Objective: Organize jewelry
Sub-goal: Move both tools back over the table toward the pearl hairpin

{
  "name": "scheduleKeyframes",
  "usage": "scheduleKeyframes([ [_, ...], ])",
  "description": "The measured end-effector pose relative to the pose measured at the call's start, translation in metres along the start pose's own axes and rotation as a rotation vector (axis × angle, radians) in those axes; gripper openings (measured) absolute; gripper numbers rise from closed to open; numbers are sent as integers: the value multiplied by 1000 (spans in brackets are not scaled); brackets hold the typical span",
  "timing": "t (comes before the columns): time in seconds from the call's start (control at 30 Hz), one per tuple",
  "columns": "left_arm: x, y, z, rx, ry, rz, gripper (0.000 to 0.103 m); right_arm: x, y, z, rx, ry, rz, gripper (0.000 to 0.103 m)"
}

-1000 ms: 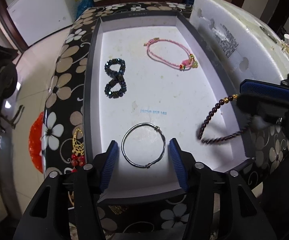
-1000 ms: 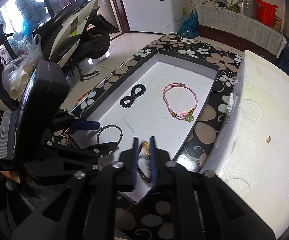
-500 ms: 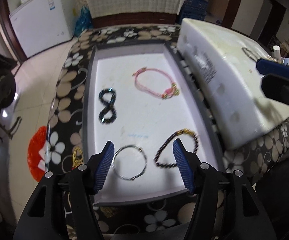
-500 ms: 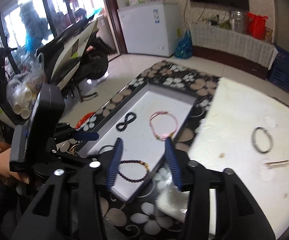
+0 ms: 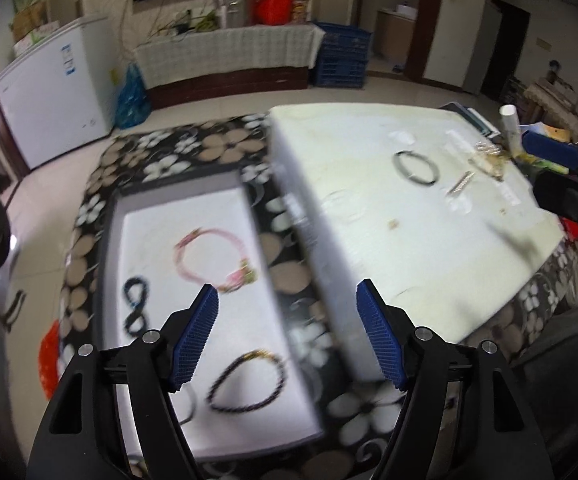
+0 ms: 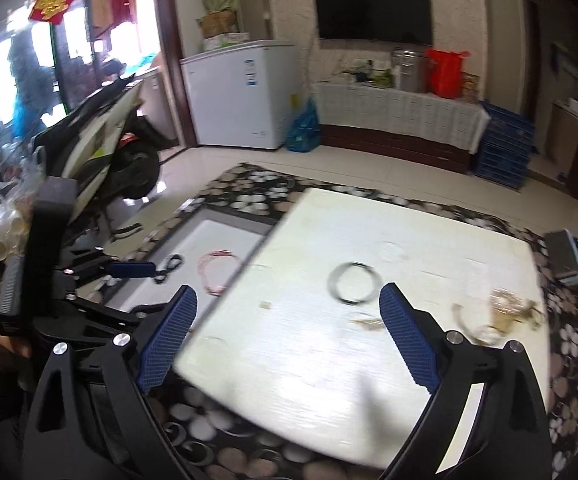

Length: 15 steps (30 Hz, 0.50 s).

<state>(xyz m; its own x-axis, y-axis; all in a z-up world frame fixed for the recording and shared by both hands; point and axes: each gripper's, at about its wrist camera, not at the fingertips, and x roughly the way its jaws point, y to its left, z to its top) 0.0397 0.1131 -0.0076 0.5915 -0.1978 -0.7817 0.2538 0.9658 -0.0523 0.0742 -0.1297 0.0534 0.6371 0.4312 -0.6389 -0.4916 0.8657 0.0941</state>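
Note:
A white-lined tray (image 5: 109, 240) holds a pink bracelet (image 5: 213, 256), a black figure-eight bracelet (image 5: 135, 304) and a dark beaded bracelet (image 5: 249, 380). A white foam box (image 5: 429, 248) beside it carries a dark bangle (image 5: 415, 166) and a small pile of gold jewelry (image 5: 489, 160). My left gripper (image 5: 287, 338) is open and empty, raised above the tray's right side. My right gripper (image 6: 287, 336) is open and empty above the foam box (image 6: 329, 360), near the bangle (image 6: 355, 282) and the gold pieces (image 6: 509, 308).
A floral black cloth (image 5: 209, 148) covers the table under tray and box. A white freezer (image 5: 49, 88), a scooter (image 6: 101, 136) and blue crates (image 5: 341, 60) stand around the room. A book stack (image 6: 569, 256) lies at the table's far right.
My right gripper let go of the dark beaded bracelet in the tray, opened wide and swung over the foam box. My left gripper lifted up and back from the tray.

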Motion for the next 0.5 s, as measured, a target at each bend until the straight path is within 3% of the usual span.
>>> scheduleKeyframes([
  [0.3,17,-56,25,72,-17,-63,74,-22,-56,-16,61,-2,-135,91],
  [0.5,26,-88,44,116,-41,-94,74,-28,-118,-25,164,17,-223,91],
])
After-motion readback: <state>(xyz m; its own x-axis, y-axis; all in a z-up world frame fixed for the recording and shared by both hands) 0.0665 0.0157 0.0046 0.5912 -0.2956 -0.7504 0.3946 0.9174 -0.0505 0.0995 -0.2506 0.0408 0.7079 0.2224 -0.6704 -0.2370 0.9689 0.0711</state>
